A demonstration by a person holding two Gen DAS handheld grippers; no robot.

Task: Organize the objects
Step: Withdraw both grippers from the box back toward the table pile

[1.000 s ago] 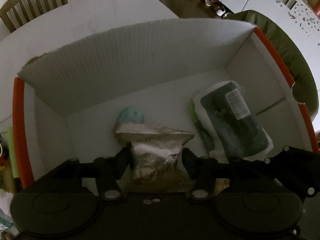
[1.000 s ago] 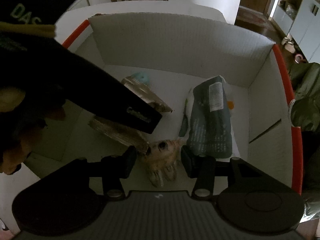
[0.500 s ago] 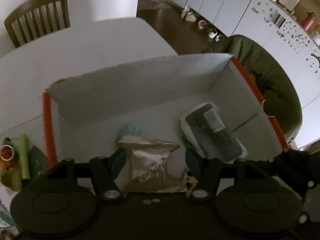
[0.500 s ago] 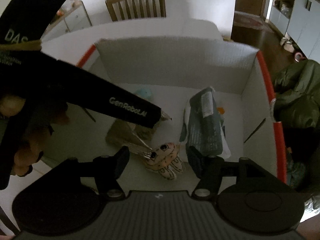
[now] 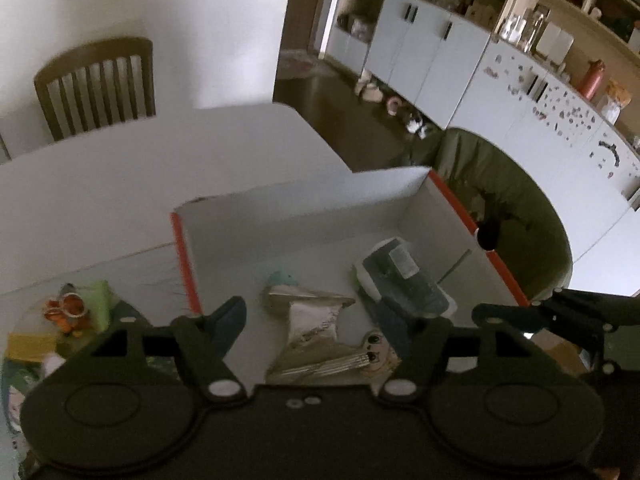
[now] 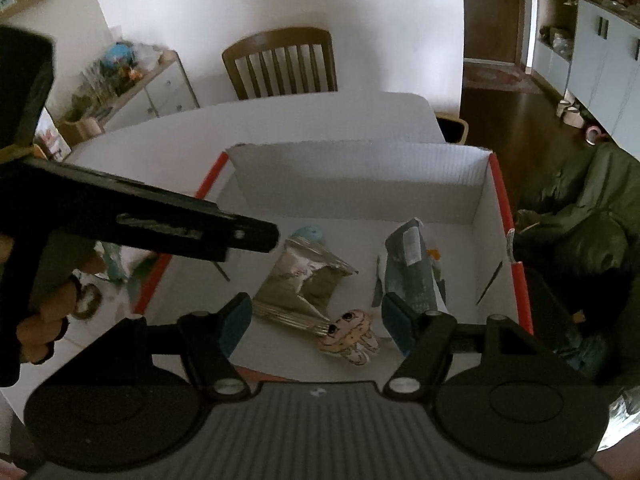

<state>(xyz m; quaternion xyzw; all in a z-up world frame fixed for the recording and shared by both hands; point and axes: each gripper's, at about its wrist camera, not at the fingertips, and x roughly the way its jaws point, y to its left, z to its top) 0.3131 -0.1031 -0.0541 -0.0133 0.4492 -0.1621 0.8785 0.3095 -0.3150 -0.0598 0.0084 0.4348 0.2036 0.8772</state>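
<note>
- Both my grippers have risen from the box; the left gripper is opening on nothing, and the right gripper is released too.
- The foil pouch and plush toy now lie at mid-frame in the box: delivered, I judge.
- Only the left view shows unsorted clutter on the bench at lower left.

Both wrist views look steeply down from above into one shared box.
</note>
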